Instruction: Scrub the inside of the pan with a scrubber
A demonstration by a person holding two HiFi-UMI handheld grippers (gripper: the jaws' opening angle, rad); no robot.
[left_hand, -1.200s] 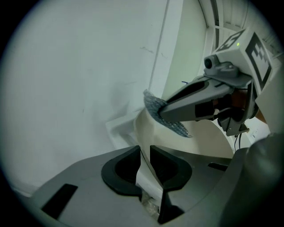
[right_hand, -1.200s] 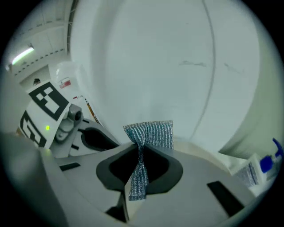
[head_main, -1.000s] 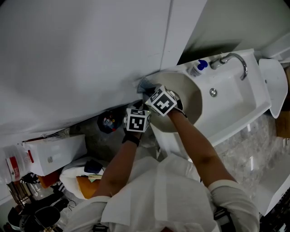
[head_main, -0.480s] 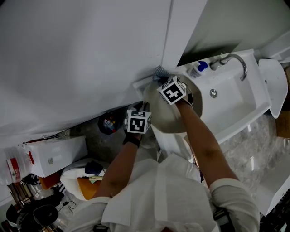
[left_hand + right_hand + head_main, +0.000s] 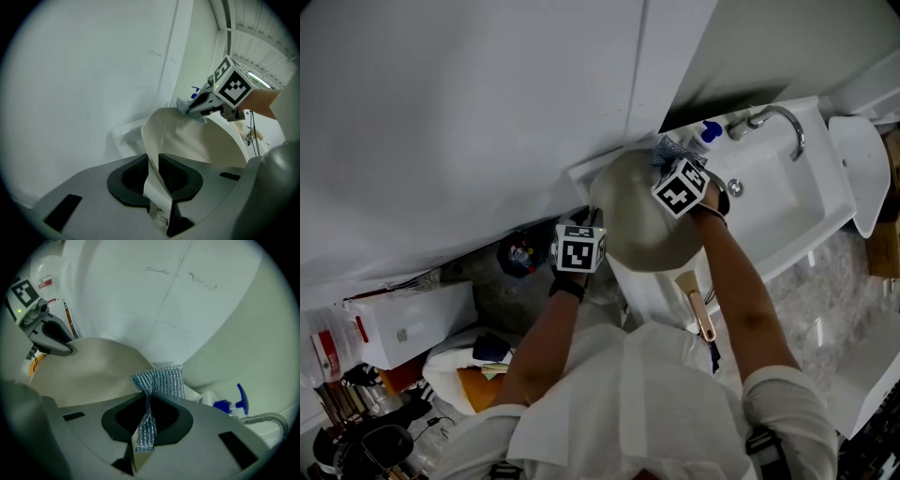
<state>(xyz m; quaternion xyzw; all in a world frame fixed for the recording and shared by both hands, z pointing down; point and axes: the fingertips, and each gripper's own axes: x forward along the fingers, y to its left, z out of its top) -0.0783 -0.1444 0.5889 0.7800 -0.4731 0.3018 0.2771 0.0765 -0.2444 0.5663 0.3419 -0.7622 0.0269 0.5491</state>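
A cream-coloured pan (image 5: 639,225) hangs tilted over the left end of the white sink (image 5: 783,192). Its long handle (image 5: 697,307) points back toward the person. My left gripper (image 5: 585,228) is shut on the pan's left rim; in the left gripper view the thin rim (image 5: 152,171) runs between the dark pads. My right gripper (image 5: 671,161) is shut on a silvery-blue mesh scrubber (image 5: 157,380). The scrubber (image 5: 667,148) rests at the pan's far right rim. From the left gripper view the scrubber (image 5: 190,109) touches the top edge of the pan (image 5: 201,140).
A blue-topped pump bottle (image 5: 706,137) and a curved faucet (image 5: 780,122) stand at the sink's back edge, close behind the scrubber. A white wall rises left of the pan. Boxes and bags (image 5: 408,323) clutter the floor at the lower left.
The right gripper carried the scrubber along the pan's far rim from the left side to the right side. The left gripper kept its hold on the rim and stayed put.
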